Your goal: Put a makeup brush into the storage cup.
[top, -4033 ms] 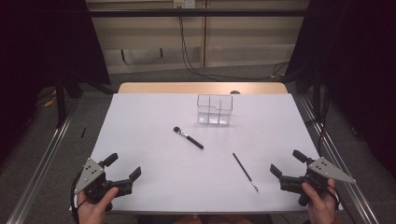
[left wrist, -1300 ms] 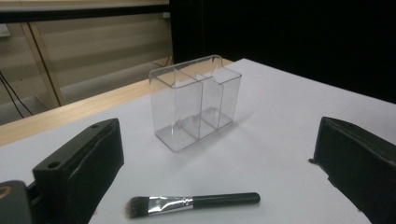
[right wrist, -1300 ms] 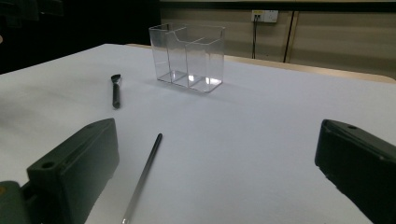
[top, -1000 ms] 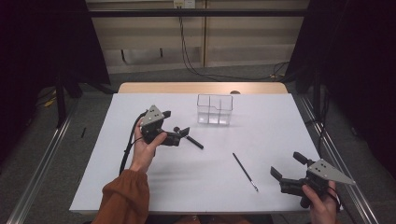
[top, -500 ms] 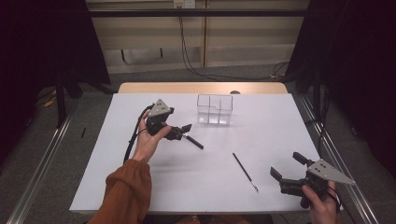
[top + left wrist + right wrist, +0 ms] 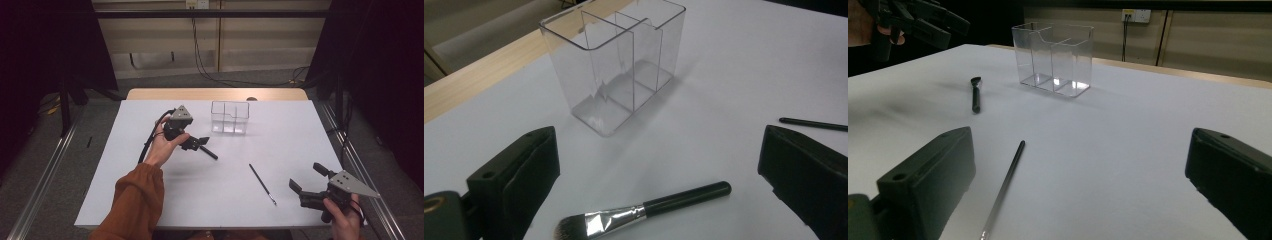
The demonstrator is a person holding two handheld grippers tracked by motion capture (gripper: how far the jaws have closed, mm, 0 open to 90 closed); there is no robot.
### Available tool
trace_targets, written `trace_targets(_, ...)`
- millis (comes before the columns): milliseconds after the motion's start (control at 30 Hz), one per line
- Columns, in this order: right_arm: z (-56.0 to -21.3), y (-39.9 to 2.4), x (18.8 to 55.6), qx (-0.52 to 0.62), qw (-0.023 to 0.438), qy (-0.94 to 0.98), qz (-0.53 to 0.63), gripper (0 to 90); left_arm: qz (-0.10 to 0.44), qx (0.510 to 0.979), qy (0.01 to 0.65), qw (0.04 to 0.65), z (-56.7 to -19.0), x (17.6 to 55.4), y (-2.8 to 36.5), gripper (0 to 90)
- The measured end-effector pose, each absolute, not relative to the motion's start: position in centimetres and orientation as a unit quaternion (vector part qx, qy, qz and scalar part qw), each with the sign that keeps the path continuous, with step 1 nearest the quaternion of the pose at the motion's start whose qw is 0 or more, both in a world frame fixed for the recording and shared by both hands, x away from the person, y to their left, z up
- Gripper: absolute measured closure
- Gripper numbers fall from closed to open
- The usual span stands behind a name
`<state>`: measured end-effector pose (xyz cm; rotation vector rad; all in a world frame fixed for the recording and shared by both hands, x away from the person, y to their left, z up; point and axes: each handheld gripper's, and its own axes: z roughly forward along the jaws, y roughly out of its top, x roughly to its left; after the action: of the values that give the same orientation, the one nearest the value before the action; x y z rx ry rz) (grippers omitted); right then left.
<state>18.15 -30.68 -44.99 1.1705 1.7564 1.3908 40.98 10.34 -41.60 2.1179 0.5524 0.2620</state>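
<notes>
Jaws of the left gripper spread wide, hovering over the makeup brush, which lies flat just before the clear organizer. Right gripper open, well apart from the organizer. Thin brush between. White counter; grey floor, dark curtains beyond.

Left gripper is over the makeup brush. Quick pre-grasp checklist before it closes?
1. Left gripper open: ok.
2. Makeup brush lies between its fingers: ok.
3. Brush flat on the white table, free of other things: ok.
4. Fingers low enough to catch the handle: cannot tell.
5. Clear organizer upright, compartments empty: ok.
6. Right gripper open, apart from the thin brush: ok.
</notes>
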Motion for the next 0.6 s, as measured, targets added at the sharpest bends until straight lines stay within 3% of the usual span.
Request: trace_targets(600, -45.0, -30.5, 18.4, 0.436, 0.298, 0.669, 0.522, 0.0, 0.074, 0.916, 0.186, 0.348, -42.2, 42.4, 9.4, 4.6)
